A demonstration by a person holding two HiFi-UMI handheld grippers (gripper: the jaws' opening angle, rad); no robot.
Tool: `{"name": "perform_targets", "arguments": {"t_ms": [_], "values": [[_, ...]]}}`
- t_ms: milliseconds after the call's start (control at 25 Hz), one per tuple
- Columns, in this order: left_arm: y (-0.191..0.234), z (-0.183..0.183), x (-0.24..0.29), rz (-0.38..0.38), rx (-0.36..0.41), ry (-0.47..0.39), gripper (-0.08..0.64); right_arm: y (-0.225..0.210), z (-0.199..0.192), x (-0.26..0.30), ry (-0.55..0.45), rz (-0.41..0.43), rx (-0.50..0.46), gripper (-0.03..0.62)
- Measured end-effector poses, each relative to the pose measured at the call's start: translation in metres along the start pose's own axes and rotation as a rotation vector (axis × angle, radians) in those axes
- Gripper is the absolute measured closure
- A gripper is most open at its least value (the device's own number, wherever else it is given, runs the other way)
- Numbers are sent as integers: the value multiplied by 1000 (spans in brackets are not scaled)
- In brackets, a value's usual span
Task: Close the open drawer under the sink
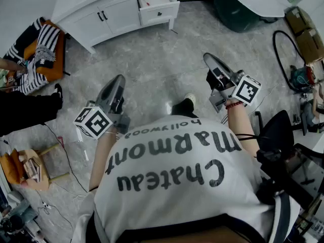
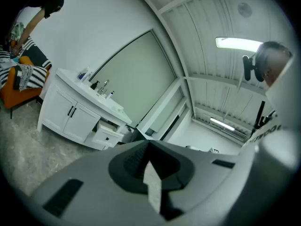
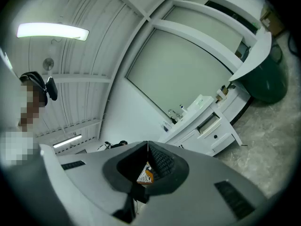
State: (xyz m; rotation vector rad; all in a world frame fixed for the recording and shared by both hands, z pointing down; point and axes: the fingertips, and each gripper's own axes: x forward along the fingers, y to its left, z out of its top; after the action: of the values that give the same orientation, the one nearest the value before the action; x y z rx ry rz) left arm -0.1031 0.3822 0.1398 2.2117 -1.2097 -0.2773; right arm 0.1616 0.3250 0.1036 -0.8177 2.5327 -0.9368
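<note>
From where I stand, nothing of the job has been done yet. The white wooden drawer with a small dark knob (image 1: 159, 12) is pulled out from the right end of the long white sink cabinet (image 1: 96, 15) at the far side of the room, and its pale inside shows from above. Both tool views show it the same way, jutting out of the cabinet front (image 2: 109, 133) (image 3: 210, 123).

The person in the white printed T-shirt is well apart from it, with a wide stretch of grey marbled floor (image 1: 162, 59) between them and the cabinet. The left tool (image 1: 119, 80) is held out low in front. Its jaws are pressed together at the tips, with nothing between them (image 2: 149, 143). The right tool (image 1: 208, 59) is held out roughly level and is also closed tight and empty (image 3: 147, 143). Neither one touches anything.

Off to the left is an orange chair draped with black-and-white striped cloth (image 1: 44, 47), and a dark green rounded tub (image 1: 234, 10) sits to the right of the cabinet. Neither looks to be in the way.

So the whole task is left, as I read it. The person has to cross the floor, put a tool against the drawer front and push it in until it sits flush. Closed jaws should do fine for a plain push.
</note>
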Motion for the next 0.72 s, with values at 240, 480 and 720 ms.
{"name": "perform_targets", "arguments": {"t_ms": [240,480,720], "values": [[-2,0,-14,31,-17,-26,552,4,0,-1,6,11,1,580],[-10,4,-42,6,5,-62,552,19,-6,8,-3,42,-4,578],[-25,12,-64,-60,106,-175,552,-9,-9,-1,-43,-8,126,578]]}}
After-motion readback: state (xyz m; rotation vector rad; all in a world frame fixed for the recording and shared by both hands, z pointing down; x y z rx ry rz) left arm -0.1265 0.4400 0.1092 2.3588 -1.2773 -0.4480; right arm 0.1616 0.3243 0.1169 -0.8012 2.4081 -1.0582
